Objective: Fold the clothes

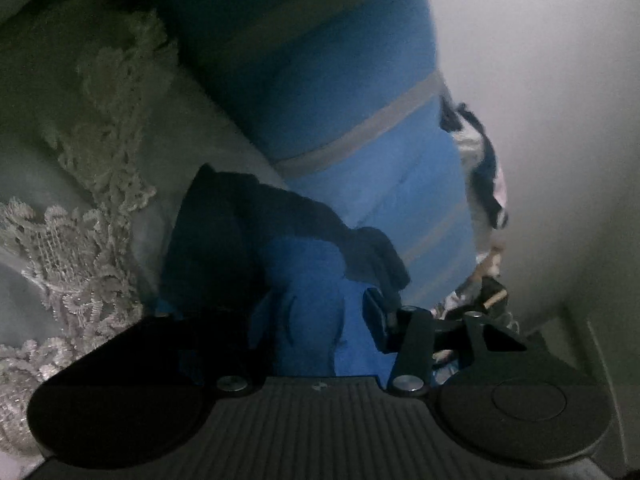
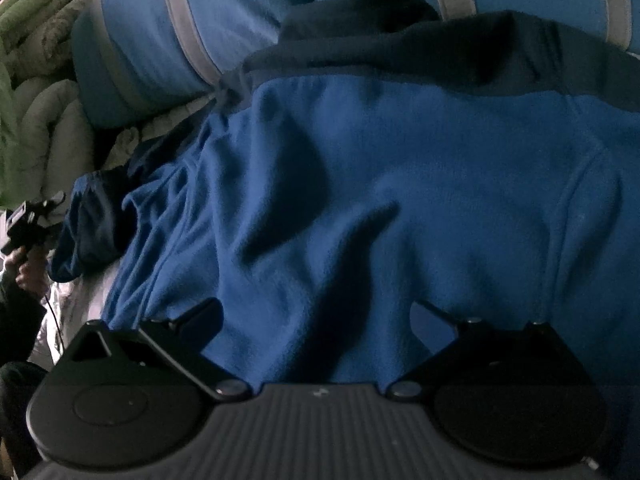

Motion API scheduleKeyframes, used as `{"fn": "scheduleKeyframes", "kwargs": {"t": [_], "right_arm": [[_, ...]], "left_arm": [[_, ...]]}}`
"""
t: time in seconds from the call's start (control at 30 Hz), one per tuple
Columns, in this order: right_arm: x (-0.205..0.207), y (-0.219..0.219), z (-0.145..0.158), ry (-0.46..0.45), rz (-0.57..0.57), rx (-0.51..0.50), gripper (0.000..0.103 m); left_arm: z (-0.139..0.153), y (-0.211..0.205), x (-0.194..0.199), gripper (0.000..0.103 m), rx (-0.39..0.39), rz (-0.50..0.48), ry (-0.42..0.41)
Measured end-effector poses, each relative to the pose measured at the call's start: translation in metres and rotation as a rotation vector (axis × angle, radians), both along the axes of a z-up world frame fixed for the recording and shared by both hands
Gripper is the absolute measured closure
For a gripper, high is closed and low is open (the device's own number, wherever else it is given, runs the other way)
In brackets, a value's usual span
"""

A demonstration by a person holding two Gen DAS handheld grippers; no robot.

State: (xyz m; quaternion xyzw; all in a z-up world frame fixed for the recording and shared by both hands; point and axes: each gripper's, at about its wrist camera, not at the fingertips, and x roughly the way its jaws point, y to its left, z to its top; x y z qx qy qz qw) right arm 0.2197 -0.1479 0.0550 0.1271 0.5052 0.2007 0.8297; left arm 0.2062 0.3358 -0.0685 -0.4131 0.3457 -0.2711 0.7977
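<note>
A blue fleece top (image 2: 380,200) with a navy collar (image 2: 400,40) lies crumpled on the bedding. In the right wrist view my right gripper (image 2: 320,312) is pushed into it, jaws wide apart, a fold of fleece bulging between the fingers (image 2: 204,312). My left gripper (image 1: 316,316) is closed narrowly on a bunch of the same blue fleece (image 1: 312,272). Its right pad (image 1: 376,316) presses the cloth, and its left finger is hidden under a navy part (image 1: 224,232). The left gripper (image 2: 32,220) also shows at the far left of the right wrist view, beside the sleeve end (image 2: 88,220).
A blue bolster with grey stripes (image 1: 340,100) (image 2: 160,40) lies just behind the top. White lace fabric (image 1: 80,240) spreads to the left. A green quilt (image 2: 32,40) is piled at the far left. A pale wall (image 1: 540,120) stands on the right. A person's hand (image 2: 24,276) holds the left gripper.
</note>
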Motion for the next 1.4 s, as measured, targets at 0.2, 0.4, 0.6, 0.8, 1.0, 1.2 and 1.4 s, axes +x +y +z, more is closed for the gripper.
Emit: {"fn": "scheduleKeyframes", "kwargs": {"t": [0.2,0.4,0.6,0.8,1.0,1.2,1.4], "right_arm": [[0.0,0.003,-0.006,0.006,-0.006,-0.014,0.0],[-0.001,0.003,-0.006,0.002,-0.003,-0.022,0.0],[-0.004,0.002,-0.003,0.0,-0.013,-0.018,0.0],[-0.005,0.007,-0.002,-0.009,-0.003,-0.025,0.0],[-0.014,0.013,-0.004,-0.061,0.031,-0.092,0.0],[-0.021,0.02,0.001,-0.159,0.086,-0.15,0.0],[-0.025,0.046,0.024,-0.355,0.208,-0.196,0.0]], "left_arm": [[0.045,-0.017,-0.023,0.093,0.215,0.124,-0.078],[0.121,-0.013,-0.079,0.094,0.459,0.429,-0.167],[0.165,0.009,-0.174,0.094,0.595,0.812,-0.241],[0.118,0.027,-0.22,0.094,0.67,1.015,-0.096],[0.05,0.066,-0.214,0.094,0.586,1.102,0.151],[0.046,0.07,-0.214,0.094,0.601,1.055,0.14],[0.097,0.037,-0.226,0.094,0.69,0.961,-0.06]]}}
